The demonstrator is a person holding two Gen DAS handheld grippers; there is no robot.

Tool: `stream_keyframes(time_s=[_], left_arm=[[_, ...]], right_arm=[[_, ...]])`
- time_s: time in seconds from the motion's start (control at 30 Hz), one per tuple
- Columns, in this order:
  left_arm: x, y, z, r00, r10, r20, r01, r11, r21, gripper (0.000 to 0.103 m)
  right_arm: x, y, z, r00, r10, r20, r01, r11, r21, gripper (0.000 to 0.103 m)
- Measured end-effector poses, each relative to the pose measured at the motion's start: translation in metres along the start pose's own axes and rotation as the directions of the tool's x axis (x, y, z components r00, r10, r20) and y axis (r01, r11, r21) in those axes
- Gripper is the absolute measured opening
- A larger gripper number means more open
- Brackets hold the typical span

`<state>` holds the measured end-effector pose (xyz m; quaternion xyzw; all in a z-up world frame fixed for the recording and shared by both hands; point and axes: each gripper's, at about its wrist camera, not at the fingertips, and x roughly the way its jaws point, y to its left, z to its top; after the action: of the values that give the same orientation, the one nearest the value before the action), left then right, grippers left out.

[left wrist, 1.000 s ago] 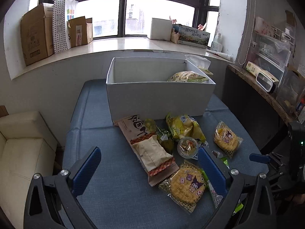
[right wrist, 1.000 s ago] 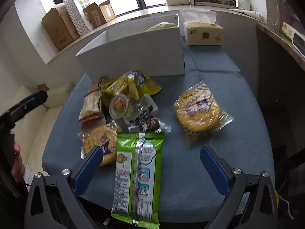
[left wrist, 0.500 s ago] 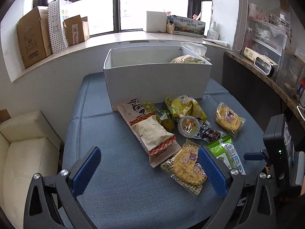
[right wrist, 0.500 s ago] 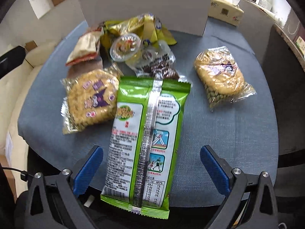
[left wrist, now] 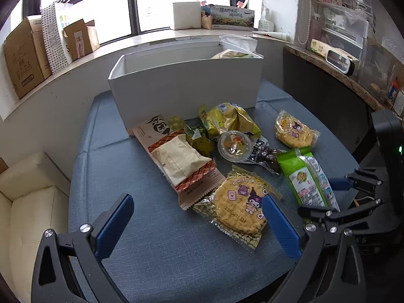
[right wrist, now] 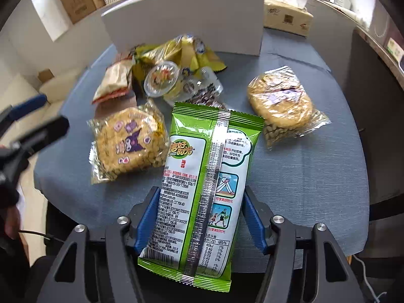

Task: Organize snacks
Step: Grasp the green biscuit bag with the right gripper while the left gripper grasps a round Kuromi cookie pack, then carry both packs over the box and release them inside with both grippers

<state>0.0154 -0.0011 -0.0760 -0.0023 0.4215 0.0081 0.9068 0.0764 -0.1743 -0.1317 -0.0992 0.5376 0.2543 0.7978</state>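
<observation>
A green snack packet (right wrist: pixel 202 184) lies at the near edge of the blue table (right wrist: pixel 303 176). My right gripper (right wrist: pixel 200 217) has closed its blue fingers (right wrist: pixel 149 217) against both sides of it. The packet also shows in the left wrist view (left wrist: pixel 306 179). My left gripper (left wrist: pixel 197 224) is open and empty above the table, its right finger beside a round rice cracker pack (left wrist: pixel 240 210). A white box (left wrist: pixel 186 85) stands behind the snack pile and holds one yellow packet (left wrist: pixel 232 54).
Loose snacks lie in front of the box: a long biscuit pack (left wrist: pixel 176 156), a yellow bag (left wrist: pixel 229 120), a jelly cup (left wrist: pixel 233 146), a second cracker pack (left wrist: pixel 294 131). A tissue box (right wrist: pixel 286 19) stands back right. A cream sofa (left wrist: pixel 27 202) is left.
My right gripper moved down and forward around the green packet and its fingers closed on the packet's sides. My left gripper drew back and shifted slightly; it stays open.
</observation>
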Motion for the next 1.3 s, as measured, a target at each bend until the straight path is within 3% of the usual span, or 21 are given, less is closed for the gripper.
stream_keyframes(time_s=[0.17, 0.27, 0.33, 0.53, 0.63, 0.73, 0.83, 0.87, 1.07, 1.3], left_arm=[[0.017, -0.025, -0.004, 0.997, -0.062, -0.047, 0.067, 0.991, 0.113, 0.103], [0.034, -0.037, -0.004, 0.998, -0.017, -0.057, 0.027, 0.983, 0.183, 0.103], [0.047, -0.039, -0.003, 0.997, -0.003, -0.076, 0.018, 0.980, 0.196, 0.103], [0.065, -0.044, -0.001, 0.985, -0.089, -0.147, 0.120, 0.968, 0.222, 0.103], [0.077, -0.048, -0.004, 0.985, -0.056, -0.163, 0.095, 0.966, 0.240, 0.103], [0.077, -0.050, -0.002, 0.987, -0.069, -0.146, 0.104, 0.963, 0.250, 0.103], [0.073, -0.046, -0.001, 0.989, -0.064, -0.132, 0.093, 0.969, 0.230, 0.082], [0.070, -0.044, 0.000, 0.986, -0.090, -0.142, 0.120, 0.970, 0.212, 0.079], [0.052, -0.021, -0.001, 0.976, -0.183, -0.117, 0.196, 0.974, 0.111, 0.077], [0.004, 0.004, 0.009, 0.973, -0.232, 0.001, 0.232, 0.973, 0.016, 0.077]], right_arm=[[-0.021, -0.030, -0.004, 0.998, 0.037, 0.045, -0.040, 0.997, 0.069, 0.067], [-0.029, -0.044, -0.006, 0.998, 0.042, 0.053, -0.047, 0.994, 0.099, 0.067], [-0.035, -0.049, -0.006, 0.997, 0.049, 0.060, -0.055, 0.992, 0.110, 0.067], [-0.043, -0.047, -0.003, 0.995, 0.071, 0.067, -0.078, 0.991, 0.108, 0.067], [-0.045, -0.045, -0.002, 0.994, 0.079, 0.077, -0.087, 0.991, 0.103, 0.067], [-0.049, -0.048, -0.001, 0.993, 0.082, 0.086, -0.090, 0.991, 0.100, 0.067], [-0.052, -0.053, -0.001, 0.991, 0.097, 0.091, -0.107, 0.988, 0.113, 0.067], [-0.053, -0.054, -0.001, 0.991, 0.095, 0.093, -0.106, 0.988, 0.113, 0.067], [-0.052, -0.052, -0.001, 0.992, 0.087, 0.090, -0.097, 0.989, 0.109, 0.067], [-0.053, -0.052, 0.002, 0.991, 0.091, 0.100, -0.101, 0.989, 0.107, 0.067]])
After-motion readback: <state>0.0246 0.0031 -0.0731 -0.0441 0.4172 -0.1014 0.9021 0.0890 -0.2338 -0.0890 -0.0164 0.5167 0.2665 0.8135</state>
